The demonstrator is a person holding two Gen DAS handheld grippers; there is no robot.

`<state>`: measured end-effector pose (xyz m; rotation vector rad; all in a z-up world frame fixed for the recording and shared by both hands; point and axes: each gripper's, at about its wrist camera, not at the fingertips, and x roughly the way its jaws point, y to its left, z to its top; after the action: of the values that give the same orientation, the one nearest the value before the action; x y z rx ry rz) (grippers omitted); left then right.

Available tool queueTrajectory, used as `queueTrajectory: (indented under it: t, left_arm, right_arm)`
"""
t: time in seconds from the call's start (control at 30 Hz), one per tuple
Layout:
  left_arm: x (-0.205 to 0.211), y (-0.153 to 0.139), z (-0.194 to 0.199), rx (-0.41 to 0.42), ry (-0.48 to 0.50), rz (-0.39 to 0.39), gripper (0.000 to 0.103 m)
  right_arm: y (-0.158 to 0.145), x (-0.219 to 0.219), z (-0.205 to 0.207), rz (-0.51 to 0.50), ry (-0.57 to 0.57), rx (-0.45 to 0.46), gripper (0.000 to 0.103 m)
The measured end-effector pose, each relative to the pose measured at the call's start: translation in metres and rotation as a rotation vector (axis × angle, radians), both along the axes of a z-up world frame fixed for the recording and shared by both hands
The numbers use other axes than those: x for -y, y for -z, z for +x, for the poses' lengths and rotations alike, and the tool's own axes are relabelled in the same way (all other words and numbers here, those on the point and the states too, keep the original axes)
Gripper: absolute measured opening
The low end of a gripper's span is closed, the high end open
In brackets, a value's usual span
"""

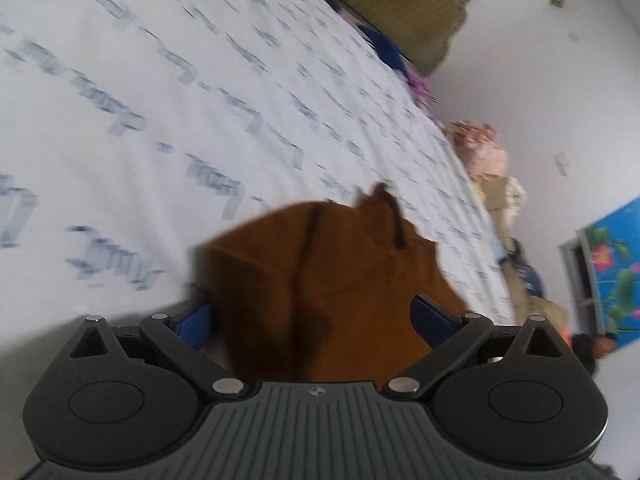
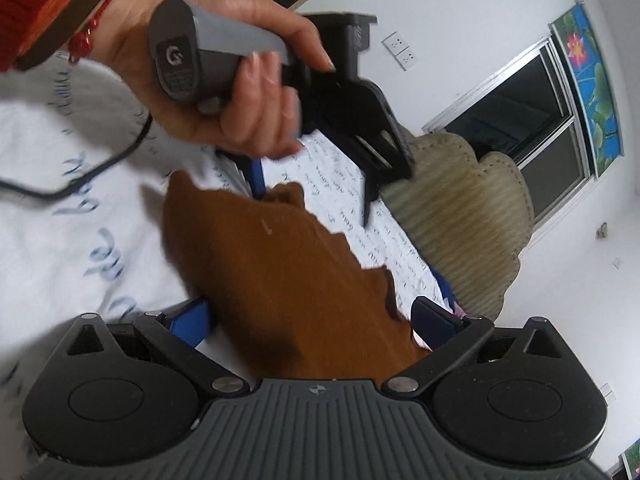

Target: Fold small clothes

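A small brown garment [image 1: 320, 280] hangs bunched over the white printed bed sheet [image 1: 180, 100]. My left gripper [image 1: 314, 320] has its blue fingers [image 1: 196, 326] spread wide on either side of the cloth, which drapes between them. In the right wrist view the same brown garment [image 2: 280, 272] lies between the wide-spread blue fingers [image 2: 432, 320] of my right gripper [image 2: 312, 320]. The left gripper's body [image 2: 352, 128], held in a hand, is above the cloth's far end. The frames do not show whether any pad pinches the cloth.
The bed's padded beige headboard [image 2: 460, 208] stands behind the sheet. Clothes [image 1: 488, 156] are piled at the bed's edge by a white wall. A window [image 2: 520, 120] with a flowered curtain [image 2: 592, 80] is beyond. A black cable [image 2: 80, 176] lies on the sheet.
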<state>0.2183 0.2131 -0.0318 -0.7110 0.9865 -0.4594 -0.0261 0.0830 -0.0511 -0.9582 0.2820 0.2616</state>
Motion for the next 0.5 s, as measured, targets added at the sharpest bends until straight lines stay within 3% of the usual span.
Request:
queueTrajectory:
  t: [0.1,0.2,0.23,0.27,0.3,0.37,0.43,0.5]
  left_arm:
    - [0.017,0.002,0.012,0.019,0.035,0.007,0.101]
    - [0.028,0.001,0.021,0.044,0.046,0.044,0.098]
    - [0.031,0.000,0.022,0.051,0.042,0.065,0.083]
    - [0.034,0.000,0.024,0.050,0.036,0.097,0.053]
    - [0.037,0.002,0.028,0.025,0.028,0.125,0.042]
    - [0.038,0.006,0.032,-0.003,0.000,0.144,0.019]
    - [0.035,0.006,0.031,-0.023,-0.017,0.163,0.013]
    - [0.041,-0.002,0.026,0.009,-0.022,0.223,0.012]
  right_arm:
    - [0.003,-0.008,0.012,0.013,0.023,0.043,0.093]
    - [0.010,-0.016,0.024,0.006,0.037,0.060,0.079]
    - [0.012,-0.018,0.025,0.000,0.040,0.063,0.071]
    - [0.015,-0.021,0.025,-0.005,0.036,0.056,0.059]
    - [0.018,-0.021,0.026,-0.008,0.031,0.049,0.053]
    - [0.023,-0.022,0.027,-0.013,0.020,0.036,0.027]
    - [0.024,-0.021,0.021,-0.011,0.008,0.030,0.013]
    - [0.022,-0.017,0.020,0.003,0.002,0.051,0.011]
